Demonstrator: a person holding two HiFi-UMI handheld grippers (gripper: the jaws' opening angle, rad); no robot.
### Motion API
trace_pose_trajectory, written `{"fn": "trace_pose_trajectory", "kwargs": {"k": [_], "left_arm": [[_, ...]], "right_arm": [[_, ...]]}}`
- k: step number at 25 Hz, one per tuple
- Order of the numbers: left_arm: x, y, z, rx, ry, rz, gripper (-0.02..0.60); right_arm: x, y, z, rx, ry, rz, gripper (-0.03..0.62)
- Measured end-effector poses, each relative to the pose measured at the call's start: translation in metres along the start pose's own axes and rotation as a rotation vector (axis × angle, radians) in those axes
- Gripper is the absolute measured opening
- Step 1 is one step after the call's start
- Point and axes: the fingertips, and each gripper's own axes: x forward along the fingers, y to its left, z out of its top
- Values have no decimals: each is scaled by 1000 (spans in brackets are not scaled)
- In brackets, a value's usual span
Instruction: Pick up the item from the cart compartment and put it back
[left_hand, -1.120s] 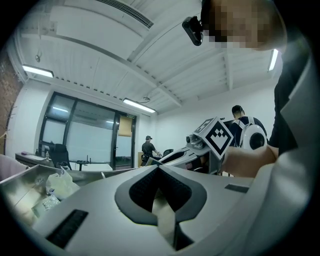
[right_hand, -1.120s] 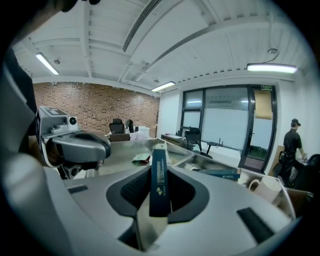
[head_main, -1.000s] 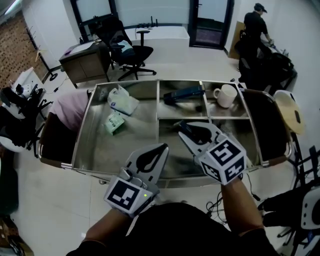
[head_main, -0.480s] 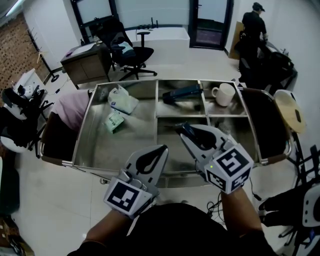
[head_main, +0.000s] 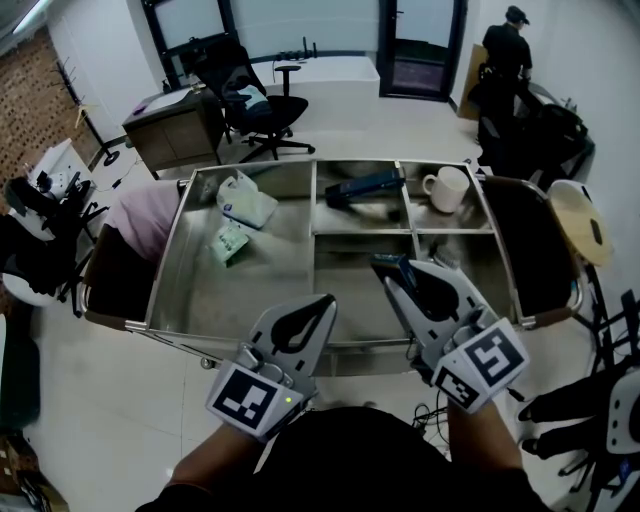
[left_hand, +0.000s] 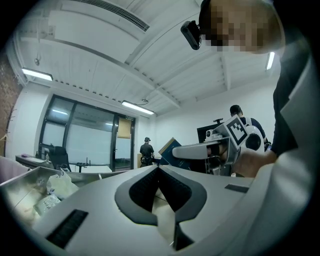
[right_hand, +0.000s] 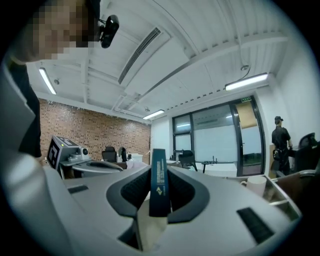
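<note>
Our right gripper (head_main: 395, 264) is clamped on a slim dark-blue box (right_hand: 158, 186), which stands edge-on between the ribbed black pads and has white print down its narrow face. We hold it above the near part of the brushed-steel cart (head_main: 172, 268), right of the middle divider. Our left gripper (head_main: 322, 300) has its smooth grey jaws pressed together with nothing between them. A rounded white mug (head_main: 452, 189) sits in the far right compartment, and a crumpled white bag (head_main: 245, 203) lies in the left one.
</note>
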Motion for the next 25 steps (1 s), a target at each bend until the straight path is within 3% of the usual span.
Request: {"fn": "trace_pose_trajectory", "kwargs": {"k": [9, 25], "left_arm": [[-1, -5, -3, -16, 2, -11, 0], [-1, -10, -7, -3, 10, -45, 2]], "right_arm": [[-32, 0, -8, 38, -86, -30, 103], [-42, 0, -33, 67, -52, -49, 103]]}}
